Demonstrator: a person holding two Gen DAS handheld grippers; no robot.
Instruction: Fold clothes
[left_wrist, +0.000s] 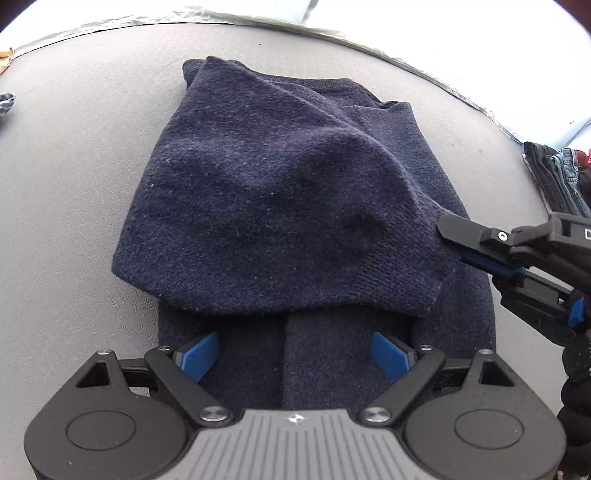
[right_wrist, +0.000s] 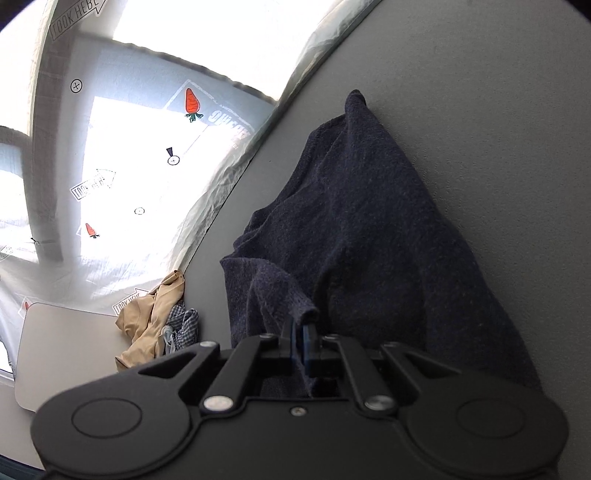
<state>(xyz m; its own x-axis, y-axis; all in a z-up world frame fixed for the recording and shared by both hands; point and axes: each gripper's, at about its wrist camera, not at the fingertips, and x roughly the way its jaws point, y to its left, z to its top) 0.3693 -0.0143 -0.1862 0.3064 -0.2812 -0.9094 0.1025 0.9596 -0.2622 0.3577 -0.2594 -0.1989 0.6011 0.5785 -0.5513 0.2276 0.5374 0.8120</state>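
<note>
Grey table (left_wrist: 74, 147), navy sweater (left_wrist: 266, 184) — right gripper (right_wrist: 300, 332) pinching its edge, left gripper (left_wrist: 293, 356) spread.

Both views are being lit by strong daylight from beyond the desk (left_wrist: 74, 122), where the backdrop sheet (right_wrist: 122, 206) is being blown out to near white. The navy sweater (left_wrist: 280, 192) is being rendered dark, its knit texture kept sharp, and soft shadows are being cast in its folds. Straight edges are being bent by fisheye distortion, and the corners are being vignetted black. Slight blur is being shown on the nearest housing.
</note>
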